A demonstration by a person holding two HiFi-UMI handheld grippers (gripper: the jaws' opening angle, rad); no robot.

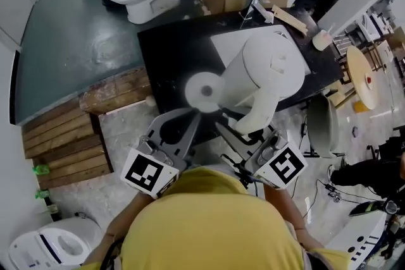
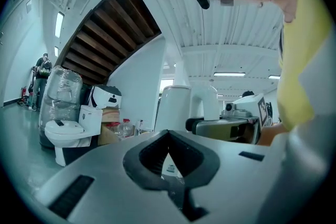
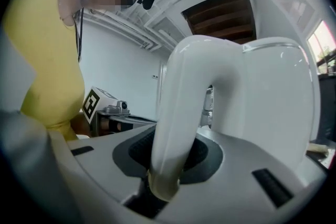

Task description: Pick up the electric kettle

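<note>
Pinching the curved white handle [image 3: 176,113] of the white plastic electric kettle [image 3: 273,107], my right tool [image 3: 167,157] has its dark pads pressed on either side of the handle's lower end. The jaws stand partly apart only because the handle fills the gap. My left tool [image 2: 168,134] has its pads pressed together at the tips, with nothing between them, and sits just beside the right one, playing no part in the grip.

From the head view the kettle leans over the black surface [image 1: 171,54], its body tipped away from me. The round white base [image 1: 204,91] lies apart from it to the left, just beyond the left tool's tips. I judge the grasp made and the lift in hand — the kettle looks clear of its base, though I cannot tell whether its bottom edge touches the surface.

Next comes a steady rise with the wrist held level. The grip is low on the handle and the body hangs out in front, so I expect the kettle to want to swing — a slow, straight lift should hold it.
</note>
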